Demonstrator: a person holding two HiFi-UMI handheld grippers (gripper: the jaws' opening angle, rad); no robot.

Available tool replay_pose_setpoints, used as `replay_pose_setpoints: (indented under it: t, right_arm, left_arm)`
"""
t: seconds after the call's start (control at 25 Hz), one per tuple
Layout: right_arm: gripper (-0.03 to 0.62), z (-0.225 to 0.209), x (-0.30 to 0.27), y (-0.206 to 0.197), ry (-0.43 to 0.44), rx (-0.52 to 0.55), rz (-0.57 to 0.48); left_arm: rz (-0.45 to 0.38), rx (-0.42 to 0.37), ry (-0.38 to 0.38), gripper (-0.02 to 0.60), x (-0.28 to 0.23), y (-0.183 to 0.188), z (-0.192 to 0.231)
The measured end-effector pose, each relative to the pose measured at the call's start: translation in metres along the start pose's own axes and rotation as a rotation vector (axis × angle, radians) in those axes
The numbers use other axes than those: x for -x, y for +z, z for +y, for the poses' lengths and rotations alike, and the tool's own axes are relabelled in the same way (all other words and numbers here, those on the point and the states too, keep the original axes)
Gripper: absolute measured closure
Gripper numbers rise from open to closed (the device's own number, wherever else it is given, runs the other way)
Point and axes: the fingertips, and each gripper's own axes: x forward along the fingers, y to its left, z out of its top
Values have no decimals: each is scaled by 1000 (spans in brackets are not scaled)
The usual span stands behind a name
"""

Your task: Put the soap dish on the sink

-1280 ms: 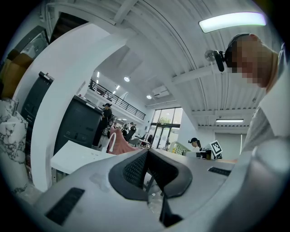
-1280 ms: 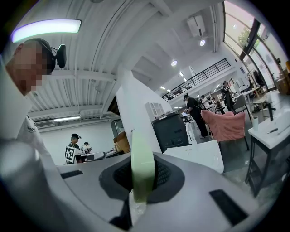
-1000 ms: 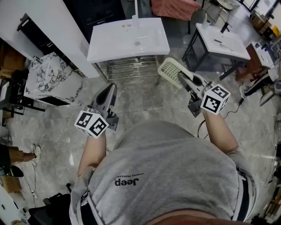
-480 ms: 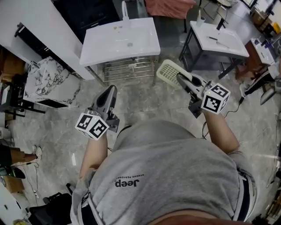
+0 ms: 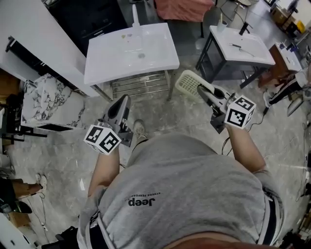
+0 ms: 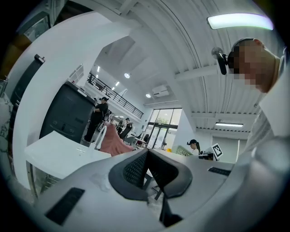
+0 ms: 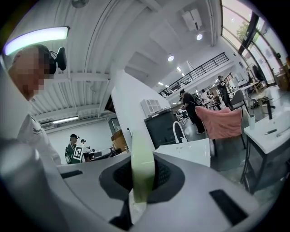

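Note:
A white sink (image 5: 112, 58) with a white faucet (image 5: 134, 14) stands ahead on a metal frame. My right gripper (image 5: 199, 89) is shut on the rim of a pale green slotted soap dish (image 5: 187, 80), which hangs over the floor to the right of the sink's front corner. In the right gripper view the dish's edge (image 7: 141, 149) stands upright between the pads, with the sink (image 7: 190, 152) beyond it. My left gripper (image 5: 124, 98) points at the sink's front, its jaws shut with nothing in them; the left gripper view shows its pads (image 6: 136, 167) meeting and the sink (image 6: 59, 156) to the left.
A second white sink on a dark frame (image 5: 245, 46) stands at the right. A marble-patterned cabinet (image 5: 43, 97) is at the left. A slatted metal shelf (image 5: 136, 82) sits under the near sink. A pink cloth (image 5: 182, 8) hangs behind it. Cables (image 5: 226, 141) lie on the floor.
Both grippers have come nearer the sink, which now sits lower and further left in the head view. The right gripper has kept the soap dish. A shoe has come into view.

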Motion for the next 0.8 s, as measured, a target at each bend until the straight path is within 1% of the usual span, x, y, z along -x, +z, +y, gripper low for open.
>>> replay_pose_setpoints:
  t: [0.2, 0.4, 0.56, 0.8]
  right_arm:
    - [522, -28, -96, 21, -42, -1, -11]
    - [520, -41, -199, 50, -61, -13, -13]
    - [520, -59, -258, 67, -86, -6, -14]
    - [520, -95, -325, 86, -111, -21, 21]
  left_arm:
    - [-3, -4, -61, 569, -36, 34, 94]
    - [44, -16, -123, 569, -73, 78, 185]
    - [50, -28, -158, 569, -97, 102, 242]
    - [76, 6, -175, 569, -128, 120, 317]
